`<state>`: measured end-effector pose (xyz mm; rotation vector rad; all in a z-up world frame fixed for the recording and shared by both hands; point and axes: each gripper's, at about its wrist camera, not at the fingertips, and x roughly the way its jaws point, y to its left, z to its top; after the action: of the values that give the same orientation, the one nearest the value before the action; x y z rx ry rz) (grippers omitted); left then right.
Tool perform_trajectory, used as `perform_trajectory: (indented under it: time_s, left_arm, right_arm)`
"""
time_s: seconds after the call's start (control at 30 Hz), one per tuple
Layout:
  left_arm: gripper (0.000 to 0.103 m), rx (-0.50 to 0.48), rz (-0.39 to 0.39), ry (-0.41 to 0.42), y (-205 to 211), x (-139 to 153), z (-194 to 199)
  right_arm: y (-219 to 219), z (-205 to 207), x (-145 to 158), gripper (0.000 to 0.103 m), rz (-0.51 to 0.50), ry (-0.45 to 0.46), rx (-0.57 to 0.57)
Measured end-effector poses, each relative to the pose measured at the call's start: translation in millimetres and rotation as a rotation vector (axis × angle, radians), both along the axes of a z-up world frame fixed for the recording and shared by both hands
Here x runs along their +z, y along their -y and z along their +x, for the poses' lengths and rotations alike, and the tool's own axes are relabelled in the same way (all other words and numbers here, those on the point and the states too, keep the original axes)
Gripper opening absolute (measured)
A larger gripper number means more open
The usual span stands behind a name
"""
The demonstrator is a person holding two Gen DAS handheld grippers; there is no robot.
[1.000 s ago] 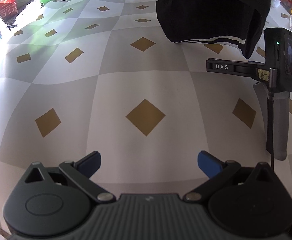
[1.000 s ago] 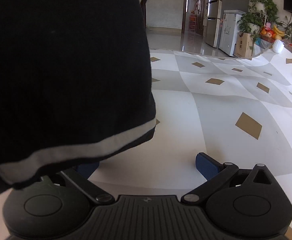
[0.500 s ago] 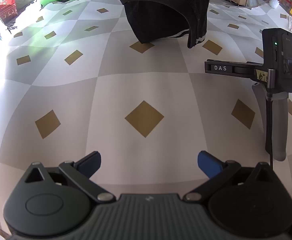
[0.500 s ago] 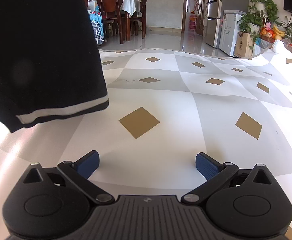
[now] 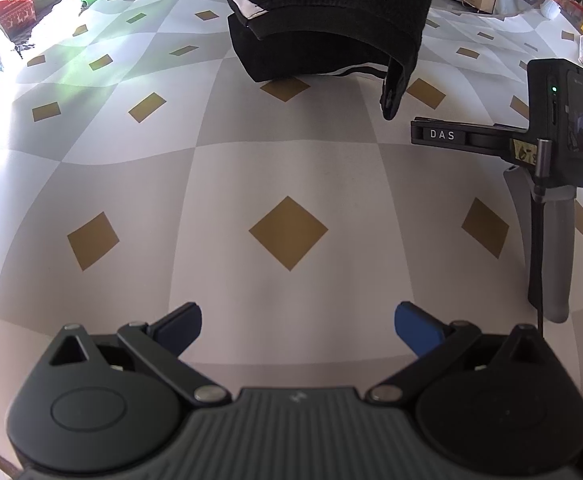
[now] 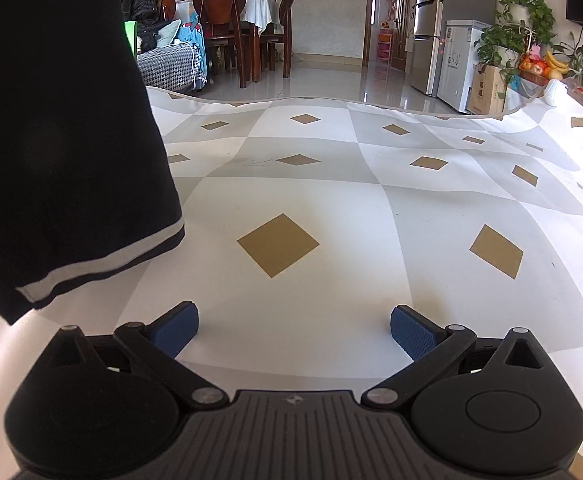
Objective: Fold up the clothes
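The black garment (image 5: 331, 12) with white-striped hems hangs above the far side of the checked tablecloth (image 5: 291, 168), apparently limp and light; its banded edge looks easiest to pinch. The left gripper (image 5: 297, 320) and right gripper (image 6: 294, 326) both gape wide, holding nothing.

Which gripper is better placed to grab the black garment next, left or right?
Probably right. The black garment hangs just beside the open right gripper, its white-striped hem near the left finger. The left gripper, also open, sees it farther off across the tablecloth.
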<state>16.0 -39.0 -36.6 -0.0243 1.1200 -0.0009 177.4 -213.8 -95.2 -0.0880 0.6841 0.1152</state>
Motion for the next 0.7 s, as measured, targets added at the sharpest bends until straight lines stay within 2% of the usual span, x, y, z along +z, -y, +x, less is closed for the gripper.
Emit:
perform_trajectory:
  time_s: [0.7]
  left_arm:
    - [0.103, 0.006, 0.001, 0.006, -1.3, 0.9, -2.3]
  right_arm:
    - [0.0, 0.1, 0.0, 0.103, 0.0, 0.0, 0.0]
